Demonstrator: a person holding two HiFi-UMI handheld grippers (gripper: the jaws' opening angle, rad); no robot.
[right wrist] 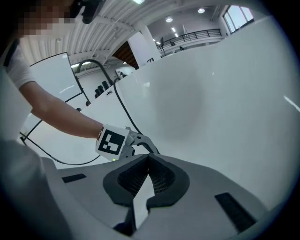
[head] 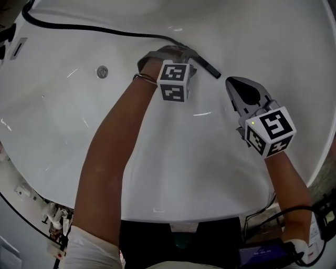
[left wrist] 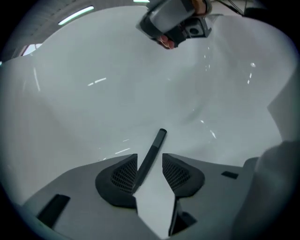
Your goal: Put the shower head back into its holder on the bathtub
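Brightness: the white bathtub [head: 173, 157] was brightly and evenly lit in every view.
Source: ceiling lamps [right wrist: 201, 10] overhead, seen in the right gripper view.
Glare: thin bright streaks [head: 202, 113] on the enamel.
Shadows: faint and soft-edged.
Edges: dark rounded corners and strong fisheye bending.
Focus: the nearest foreground was perhaps slightly soft.

White ribbed ceiling [right wrist: 117, 18]; round ceiling lights [right wrist: 201, 10]; window [right wrist: 233, 18] upper right; railing [right wrist: 197, 35]; white pillar [right wrist: 140, 49].

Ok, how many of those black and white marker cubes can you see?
2. One marker cube sits on the left hand-held gripper, down in the tub by the black shower head; the other is on the right hand-held gripper, to its right. None seems hidden.
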